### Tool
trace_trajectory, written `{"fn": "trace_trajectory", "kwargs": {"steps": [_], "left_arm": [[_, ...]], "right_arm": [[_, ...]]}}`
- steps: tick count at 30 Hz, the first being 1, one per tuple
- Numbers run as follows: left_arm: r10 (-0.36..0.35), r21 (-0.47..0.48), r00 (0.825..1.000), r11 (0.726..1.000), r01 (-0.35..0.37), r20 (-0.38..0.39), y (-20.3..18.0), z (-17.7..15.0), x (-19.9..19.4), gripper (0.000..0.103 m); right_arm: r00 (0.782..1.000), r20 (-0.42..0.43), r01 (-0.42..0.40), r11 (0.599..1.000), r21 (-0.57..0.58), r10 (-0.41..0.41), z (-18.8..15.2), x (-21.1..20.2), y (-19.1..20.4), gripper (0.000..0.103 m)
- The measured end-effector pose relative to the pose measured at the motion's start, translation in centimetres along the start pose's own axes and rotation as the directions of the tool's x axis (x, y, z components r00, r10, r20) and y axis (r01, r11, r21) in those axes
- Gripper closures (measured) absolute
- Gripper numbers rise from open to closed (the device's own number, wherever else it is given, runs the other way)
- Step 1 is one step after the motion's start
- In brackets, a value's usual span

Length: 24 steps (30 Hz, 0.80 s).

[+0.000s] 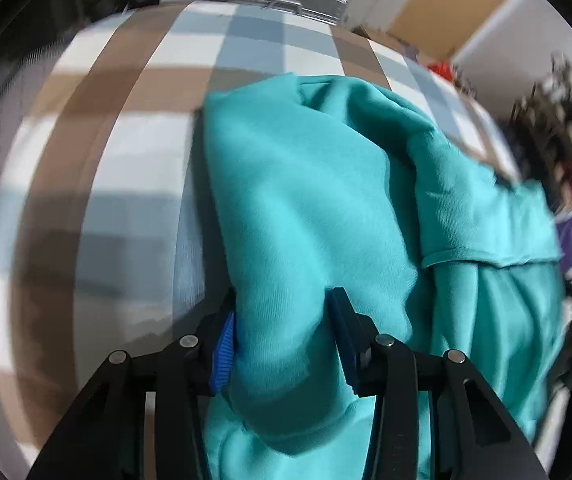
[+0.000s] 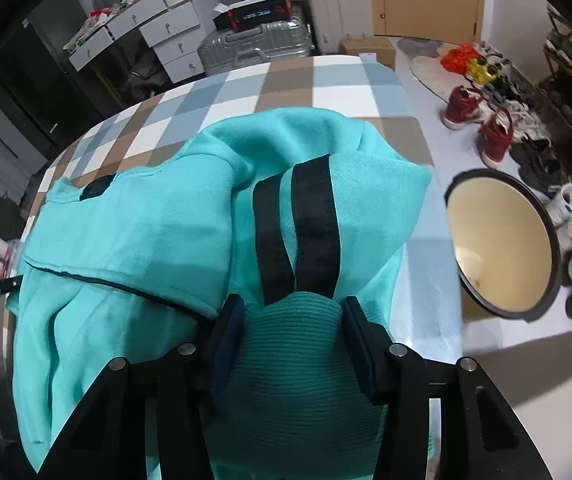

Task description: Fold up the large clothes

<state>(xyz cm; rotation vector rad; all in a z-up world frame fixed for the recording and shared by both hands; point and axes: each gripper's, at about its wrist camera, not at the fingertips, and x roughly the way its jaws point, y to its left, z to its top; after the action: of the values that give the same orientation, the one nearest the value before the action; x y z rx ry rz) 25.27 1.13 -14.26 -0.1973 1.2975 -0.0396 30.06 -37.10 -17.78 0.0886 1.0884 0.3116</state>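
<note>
The teal garment [image 2: 134, 232] was found bunched on the checked bedcover [image 2: 246, 88]. The left gripper [image 1: 282, 336] was clamped on a thick fold, the right gripper [image 2: 292, 336] on the ribbed hem [image 2: 298, 360], presumably so that both ends could be lifted for folding.

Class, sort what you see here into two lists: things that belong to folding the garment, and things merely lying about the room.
Belongs to the job:
teal garment
left gripper
right gripper
checked surface

Just lying about:
silver suitcase
red shoes
round bin
white drawers
</note>
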Motion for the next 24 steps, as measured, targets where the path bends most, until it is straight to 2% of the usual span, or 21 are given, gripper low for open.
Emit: {"fn": "trace_trajectory", "kwargs": {"steps": [3,7,13,15,18,19,20,22,24], "left_arm": [[0.048,0.041,0.999,0.998,-0.047,-0.008,-0.6,1.5,0.6,0.065],[0.058,0.065,0.998,0.996,-0.056,-0.028,-0.3,3.7,1.3,0.065],[0.137,0.105,0.991,0.985,-0.137,0.001,-1.0,7.3,2.5,0.064],[0.196,0.121,0.980,0.972,-0.200,0.042,-2.0,7.0,2.4,0.061],[0.236,0.127,0.969,0.961,-0.245,0.079,-2.5,5.3,1.4,0.061],[0.232,0.134,0.969,0.961,-0.243,0.090,-2.5,4.4,0.5,0.061],[0.212,0.141,0.972,0.964,-0.225,0.100,-2.4,3.2,-0.5,0.061],[0.158,0.135,0.981,0.976,-0.173,0.114,-1.5,1.4,-2.5,0.061],[0.101,0.129,0.986,0.985,-0.118,0.129,-1.1,0.3,-4.4,0.061]], "right_arm": [[1.000,0.017,0.013,1.000,0.019,-0.014,1.4,1.0,0.4,0.056],[0.998,0.041,0.040,0.998,0.048,-0.042,3.5,2.3,0.5,0.056],[0.992,0.077,0.093,0.993,0.072,-0.099,6.3,3.8,0.6,0.054],[0.989,0.105,0.101,0.993,0.067,-0.108,6.5,3.7,0.3,0.049],[0.987,0.128,0.092,0.993,0.078,-0.102,5.6,1.9,0.1,0.049],[0.984,0.159,0.068,0.994,0.084,-0.081,4.7,0.3,0.3,0.049],[0.979,0.205,0.000,0.997,0.083,-0.017,3.3,-1.9,0.5,0.049],[0.955,0.284,-0.112,0.990,0.081,0.085,0.1,-6.3,1.5,0.048],[0.929,0.343,-0.171,0.983,0.062,0.140,-2.9,-10.0,3.2,0.035]]}}
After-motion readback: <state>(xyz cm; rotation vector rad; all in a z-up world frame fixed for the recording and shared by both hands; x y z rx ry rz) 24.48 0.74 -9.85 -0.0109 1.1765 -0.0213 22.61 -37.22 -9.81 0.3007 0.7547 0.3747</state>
